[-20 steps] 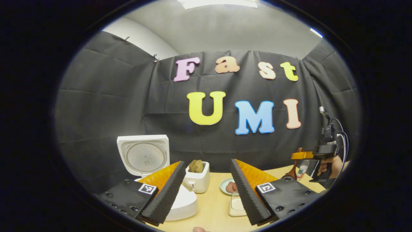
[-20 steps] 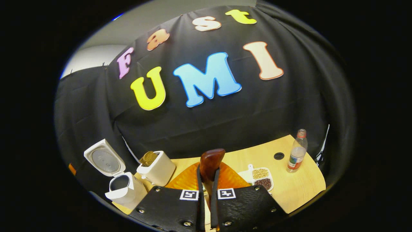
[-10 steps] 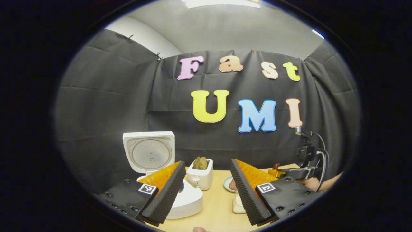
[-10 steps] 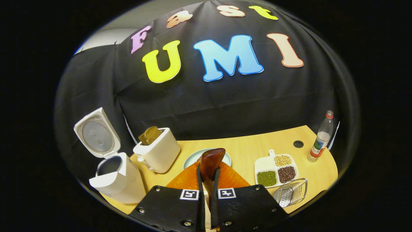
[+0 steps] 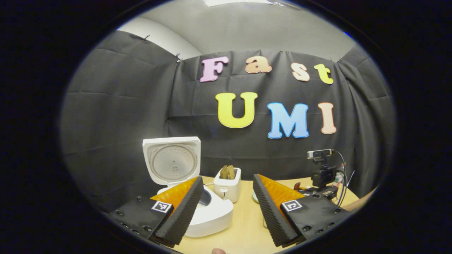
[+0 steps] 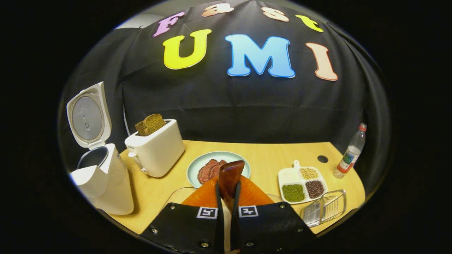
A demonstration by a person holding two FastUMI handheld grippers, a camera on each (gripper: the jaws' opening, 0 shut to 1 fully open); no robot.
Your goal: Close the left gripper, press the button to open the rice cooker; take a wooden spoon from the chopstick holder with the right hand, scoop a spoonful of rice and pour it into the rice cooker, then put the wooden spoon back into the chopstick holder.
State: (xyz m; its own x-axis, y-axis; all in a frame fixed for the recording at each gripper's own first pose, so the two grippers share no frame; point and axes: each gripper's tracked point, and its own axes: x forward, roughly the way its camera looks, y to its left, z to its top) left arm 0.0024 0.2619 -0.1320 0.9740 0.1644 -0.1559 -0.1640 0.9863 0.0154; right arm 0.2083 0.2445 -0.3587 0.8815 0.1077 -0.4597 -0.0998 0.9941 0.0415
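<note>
While right gripper [image 6: 227, 192] fingers clench wooden spoon [image 6: 230, 176], left gripper [image 5: 227, 208] released; wooden table [image 6: 261, 151], possibly laminate.

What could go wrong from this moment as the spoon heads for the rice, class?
The right gripper pinches the wooden spoon at a narrow spot, so it may twist while scooping. The divided dish has neighbouring compartments, so the spoon could dip into the wrong one. Carrying a load past the plate and toaster to the rice cooker risks spills.
</note>
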